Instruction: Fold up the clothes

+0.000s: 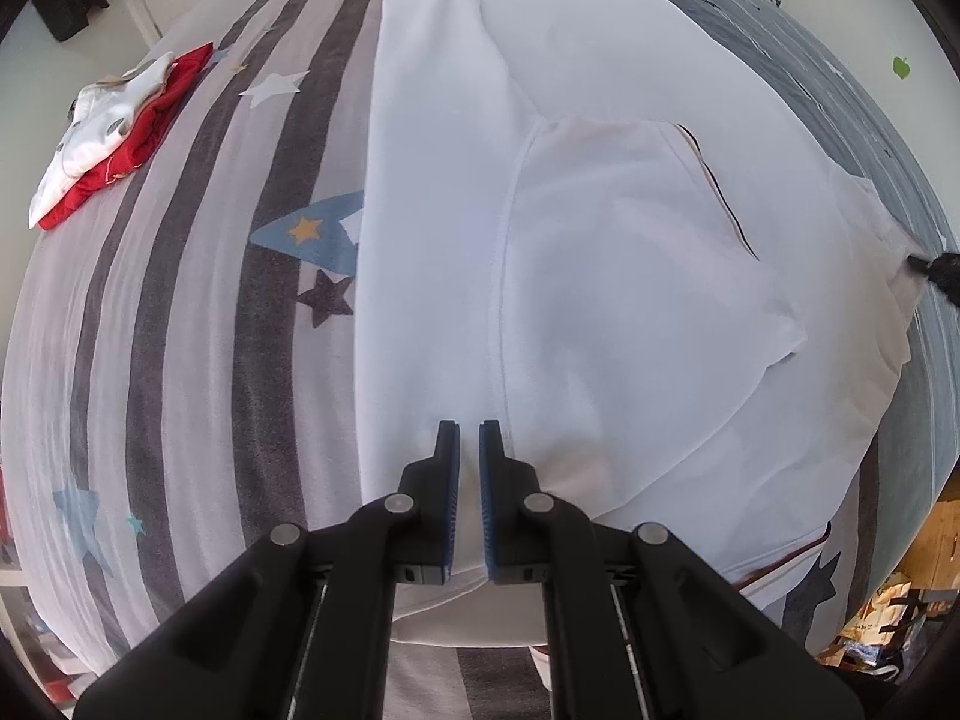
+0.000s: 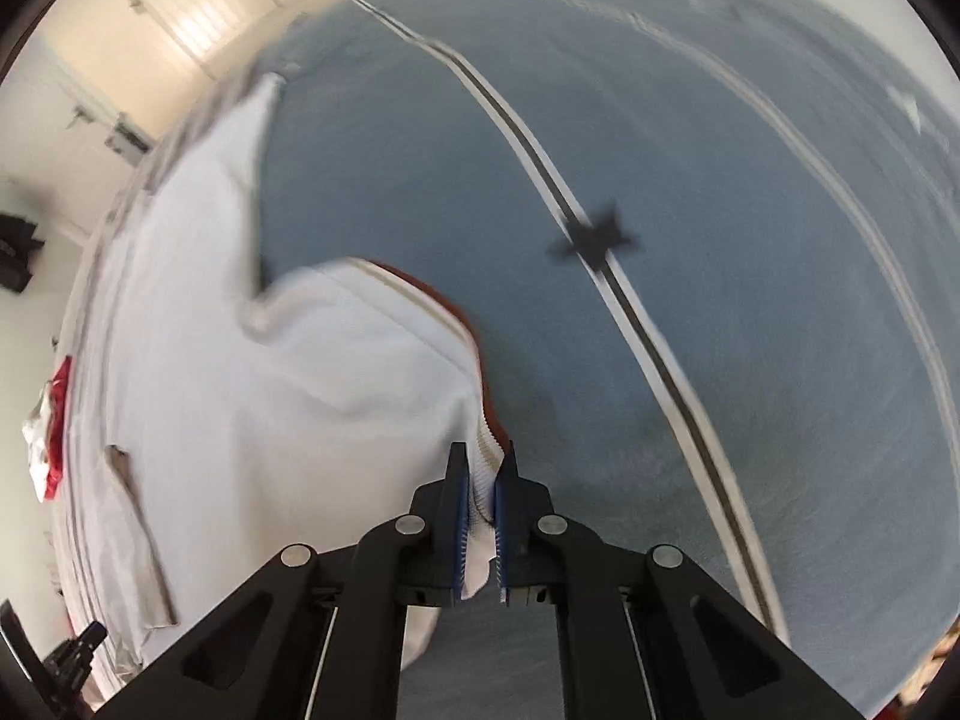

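Pinching the white garment's (image 2: 252, 396) trimmed edge, my right claw (image 2: 481, 483) lifts it to fold inward — my left claw (image 1: 469, 441), nearly closed and empty, hovers over cloth near the bed's (image 1: 180, 300) edge.

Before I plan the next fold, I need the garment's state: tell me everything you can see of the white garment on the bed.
The white garment is a soft knit top with a thin dark-and-red trim along its edges. It lies mostly flat on the striped, star-printed bedspread, one long part already folded over its left side. The right gripper is shut on a trimmed edge and holds that corner up off the blue part of the bedspread. The left gripper is above its near hem, jaws almost closed, with no cloth visibly between them.
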Available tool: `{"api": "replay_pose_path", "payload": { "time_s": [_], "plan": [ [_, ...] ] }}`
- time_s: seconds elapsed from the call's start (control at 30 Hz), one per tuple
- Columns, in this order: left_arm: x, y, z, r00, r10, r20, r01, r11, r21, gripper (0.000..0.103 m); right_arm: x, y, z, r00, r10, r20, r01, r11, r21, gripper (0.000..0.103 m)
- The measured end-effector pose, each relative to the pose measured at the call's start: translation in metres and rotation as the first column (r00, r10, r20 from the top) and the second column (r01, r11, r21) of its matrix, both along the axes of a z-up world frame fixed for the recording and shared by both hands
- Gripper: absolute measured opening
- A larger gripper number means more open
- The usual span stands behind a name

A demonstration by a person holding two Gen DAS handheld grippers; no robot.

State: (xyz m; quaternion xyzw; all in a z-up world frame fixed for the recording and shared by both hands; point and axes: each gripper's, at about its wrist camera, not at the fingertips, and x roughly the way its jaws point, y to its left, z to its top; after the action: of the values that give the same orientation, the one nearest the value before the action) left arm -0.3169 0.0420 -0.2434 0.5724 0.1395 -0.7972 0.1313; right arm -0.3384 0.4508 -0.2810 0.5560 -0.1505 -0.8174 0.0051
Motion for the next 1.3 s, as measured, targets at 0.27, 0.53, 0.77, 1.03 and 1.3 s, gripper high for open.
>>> {"api": "replay_pose_path", "payload": {
  "time_s": [0.27, 0.53, 0.77, 1.03, 1.3],
  "plan": [
    [0.011, -0.038, 0.006, 0.997, 0.068, -0.048, -0.066, 0.997, 0.045, 0.004, 0.013, -0.147, 0.108, 0.92, 0.335, -0.204, -0.336, 0.941, 0.031, 0.006],
    [0.028, -0.076, 0.012, 0.994, 0.085, -0.071, -0.079, 0.994, 0.078, 0.004, 0.052, -0.329, 0.073, 0.819, 0.554, -0.146, -0.571, 0.811, -0.125, 0.011],
    [0.007, -0.068, 0.014, 0.992, -0.003, -0.129, 0.02, 0.991, 0.134, 0.004, 0.086, -0.34, 0.058, 0.77, 0.625, -0.125, -0.638, 0.75, -0.175, 0.038],
    [-0.061, -0.007, 0.024, 0.953, -0.191, -0.235, 0.233, 0.958, 0.166, 0.021, 0.09, -0.255, 0.039, 0.849, 0.528, -0.031, -0.528, 0.849, -0.01, 0.038],
    [-0.08, 0.012, 0.009, 0.948, -0.276, -0.157, 0.29, 0.954, 0.072, 0.03, 0.103, -0.208, 0.034, 0.875, 0.484, -0.024, -0.476, 0.868, 0.138, 0.038]
  ]
}}
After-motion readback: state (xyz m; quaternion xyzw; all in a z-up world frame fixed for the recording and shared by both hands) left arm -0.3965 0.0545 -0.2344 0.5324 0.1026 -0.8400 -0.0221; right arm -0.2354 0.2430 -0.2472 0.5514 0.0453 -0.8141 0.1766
